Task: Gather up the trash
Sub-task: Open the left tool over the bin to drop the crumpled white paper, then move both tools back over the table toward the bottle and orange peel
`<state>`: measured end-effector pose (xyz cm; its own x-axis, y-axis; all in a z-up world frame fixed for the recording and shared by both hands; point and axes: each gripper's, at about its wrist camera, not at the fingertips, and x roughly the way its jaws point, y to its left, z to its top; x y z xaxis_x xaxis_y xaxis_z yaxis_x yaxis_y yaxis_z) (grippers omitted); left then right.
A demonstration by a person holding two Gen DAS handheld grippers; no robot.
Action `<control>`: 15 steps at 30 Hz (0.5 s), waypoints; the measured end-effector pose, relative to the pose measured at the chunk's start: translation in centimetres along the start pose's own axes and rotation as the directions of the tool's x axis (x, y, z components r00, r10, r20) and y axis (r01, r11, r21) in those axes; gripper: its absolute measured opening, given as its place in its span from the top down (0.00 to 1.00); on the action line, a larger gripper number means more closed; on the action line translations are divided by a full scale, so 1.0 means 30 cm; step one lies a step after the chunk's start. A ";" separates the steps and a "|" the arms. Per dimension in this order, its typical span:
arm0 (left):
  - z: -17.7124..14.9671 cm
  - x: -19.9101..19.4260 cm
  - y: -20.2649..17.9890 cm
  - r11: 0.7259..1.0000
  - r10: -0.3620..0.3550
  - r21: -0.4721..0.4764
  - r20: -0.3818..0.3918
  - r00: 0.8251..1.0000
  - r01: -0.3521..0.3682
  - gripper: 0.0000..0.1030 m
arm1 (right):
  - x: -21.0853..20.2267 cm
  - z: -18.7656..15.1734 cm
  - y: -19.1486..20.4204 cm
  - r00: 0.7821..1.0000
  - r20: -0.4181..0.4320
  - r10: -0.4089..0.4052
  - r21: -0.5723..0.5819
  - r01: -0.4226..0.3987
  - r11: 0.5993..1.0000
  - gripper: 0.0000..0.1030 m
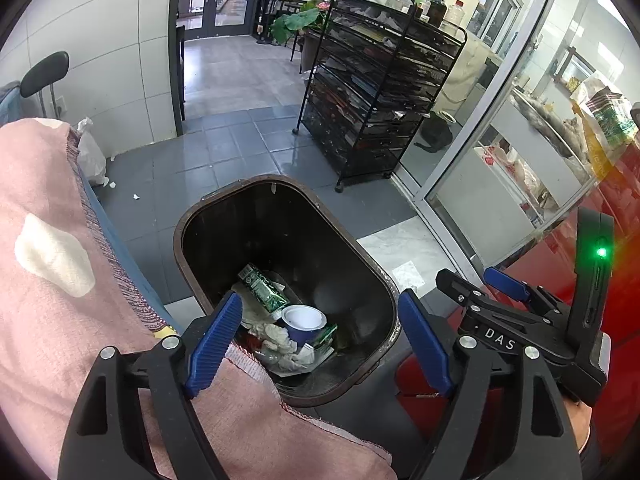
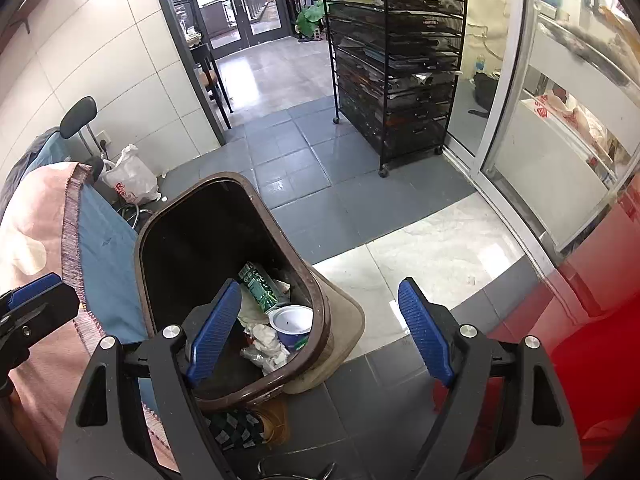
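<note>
My left gripper (image 1: 320, 340) and right gripper (image 2: 320, 332): black frames, ribbed blue pads (image 2: 426, 330), silver screws. Right gripper's body lettered "DAS", green lamp lit.

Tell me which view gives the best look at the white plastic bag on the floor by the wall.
The right wrist view. There the white plastic bag shows whole, with red print on its side, between the pink cloth and the wall. In the left wrist view the bag is partly hidden behind the pink cloth, with no print visible.
</note>
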<state>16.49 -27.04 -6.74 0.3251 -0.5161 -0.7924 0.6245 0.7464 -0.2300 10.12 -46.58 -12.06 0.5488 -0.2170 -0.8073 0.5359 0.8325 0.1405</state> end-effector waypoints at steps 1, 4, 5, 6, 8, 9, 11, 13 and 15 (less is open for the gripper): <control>-0.001 -0.006 -0.003 1.000 0.002 0.006 0.006 1.000 -0.002 0.22 | -0.003 0.000 0.003 1.000 0.002 0.000 -0.002 0.000 1.000 0.22; -0.004 -0.028 -0.011 1.000 0.006 0.015 0.022 1.000 -0.006 0.19 | -0.014 0.002 0.016 1.000 0.006 0.006 -0.007 -0.006 1.000 0.22; -0.006 -0.036 -0.010 1.000 0.004 0.014 0.026 1.000 -0.004 0.18 | -0.018 0.005 0.020 1.000 0.006 0.007 -0.010 -0.007 1.000 0.22; -0.004 -0.041 -0.009 1.000 0.003 0.012 0.029 1.000 -0.004 0.18 | -0.023 0.004 0.026 1.000 0.006 0.009 -0.013 -0.009 1.000 0.22; -0.015 -0.069 -0.001 1.000 0.003 0.008 0.043 0.999 -0.003 0.17 | -0.033 0.007 0.041 1.000 0.005 0.021 -0.017 -0.021 1.000 0.22; -0.020 -0.084 0.004 1.000 0.005 0.006 0.051 0.999 -0.005 0.16 | -0.038 0.008 0.050 1.000 0.004 0.028 -0.021 -0.028 0.999 0.22; -0.031 -0.119 0.011 1.000 0.013 0.005 0.074 0.997 -0.014 0.16 | -0.053 0.011 0.073 0.999 0.010 0.039 -0.031 -0.038 0.999 0.22; -0.047 -0.163 0.028 1.000 0.027 0.001 0.105 0.994 -0.028 0.15 | -0.072 0.012 0.106 0.999 0.019 0.051 -0.049 -0.050 0.998 0.21; -0.062 -0.205 0.045 0.999 0.043 -0.009 0.134 0.990 -0.042 0.13 | -0.092 0.015 0.149 0.997 0.029 0.070 -0.073 -0.067 0.995 0.21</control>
<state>14.02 -22.06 -3.24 0.4440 -0.5348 -0.7189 0.6034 0.7716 -0.2014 11.29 -42.51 -8.94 0.6034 -0.1734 -0.7784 0.4496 0.8801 0.1525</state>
